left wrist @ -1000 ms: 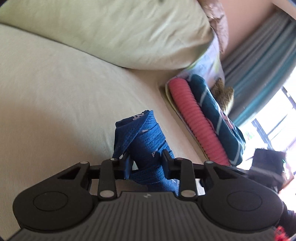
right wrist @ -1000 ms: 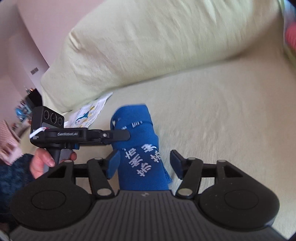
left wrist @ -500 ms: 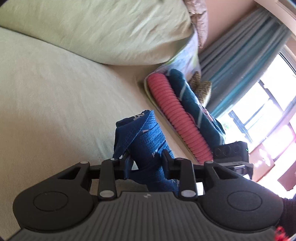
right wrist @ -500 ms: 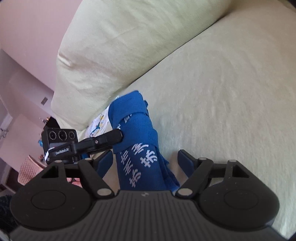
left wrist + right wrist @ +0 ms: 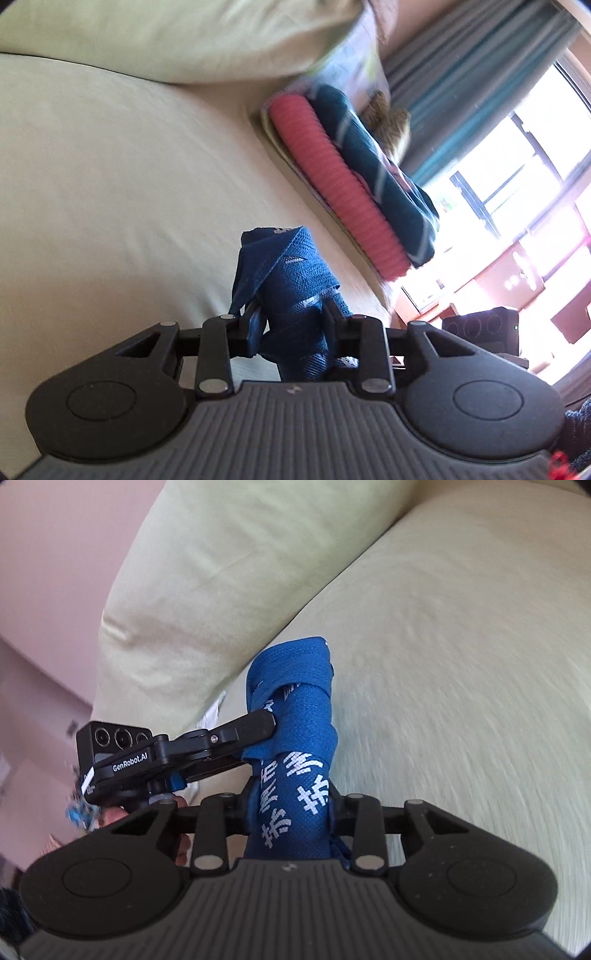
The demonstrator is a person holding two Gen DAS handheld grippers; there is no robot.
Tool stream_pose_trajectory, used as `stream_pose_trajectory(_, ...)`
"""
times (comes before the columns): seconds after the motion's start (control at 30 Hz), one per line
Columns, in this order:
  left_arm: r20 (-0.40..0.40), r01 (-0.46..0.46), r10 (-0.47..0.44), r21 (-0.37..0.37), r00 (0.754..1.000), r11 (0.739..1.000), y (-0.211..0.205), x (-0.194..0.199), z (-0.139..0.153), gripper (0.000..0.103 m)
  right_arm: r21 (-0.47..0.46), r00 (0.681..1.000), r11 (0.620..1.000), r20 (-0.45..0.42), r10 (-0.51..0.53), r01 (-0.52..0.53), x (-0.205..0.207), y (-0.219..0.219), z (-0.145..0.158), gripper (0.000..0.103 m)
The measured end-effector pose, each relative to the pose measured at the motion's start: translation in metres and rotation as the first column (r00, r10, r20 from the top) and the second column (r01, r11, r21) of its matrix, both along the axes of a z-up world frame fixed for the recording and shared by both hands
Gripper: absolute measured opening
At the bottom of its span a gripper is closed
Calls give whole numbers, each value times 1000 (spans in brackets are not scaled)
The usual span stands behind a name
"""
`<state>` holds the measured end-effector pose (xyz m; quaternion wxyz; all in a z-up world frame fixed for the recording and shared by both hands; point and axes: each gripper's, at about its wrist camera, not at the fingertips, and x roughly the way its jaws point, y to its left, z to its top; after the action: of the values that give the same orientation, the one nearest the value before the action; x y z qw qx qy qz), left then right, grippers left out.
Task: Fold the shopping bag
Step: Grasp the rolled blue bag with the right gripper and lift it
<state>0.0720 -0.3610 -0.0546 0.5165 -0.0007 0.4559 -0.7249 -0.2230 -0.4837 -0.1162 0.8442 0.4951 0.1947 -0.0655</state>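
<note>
Shopping bag [image 5: 295, 738] is already rolled into a tight blue bundle with a strap wrapped round it, held in the air above the pale green sofa seat [image 5: 110, 184]. Looks near done; remaining is probably securing the wrap and setting it down. Left gripper [image 5: 291, 317] fingers are clamped on the bundle. Right gripper [image 5: 291, 801] fingers are closed on it too, nearer its printed end. Count: one bag, two grippers, one back cushion [image 5: 229, 572], one stack of folded textiles [image 5: 351, 184] at the seat's far end.
</note>
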Motion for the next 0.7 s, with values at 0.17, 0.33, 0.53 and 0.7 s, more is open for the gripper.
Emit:
stream_pose_trajectory(0.17,25,186,-186,-3,982,982,-24,-94,23,38,65,968,969,61,-243,239,-115,30,17,29)
stream_pose_trajectory(0.33,30,397,-398,26,917,917,-55,-210,22,39,93,882,883,67,-466,459,-228,59,23,29)
stream_pose_trajectory(0.53,14,605,-609,107,793,789,-84,-372,-7,42,135,693,688,13,-721,713,-375,114,4,29)
stream_pose_trajectory(0.7,4,670,-683,192,730,717,-116,-473,-44,44,129,575,565,-63,-815,815,-456,118,-21,29)
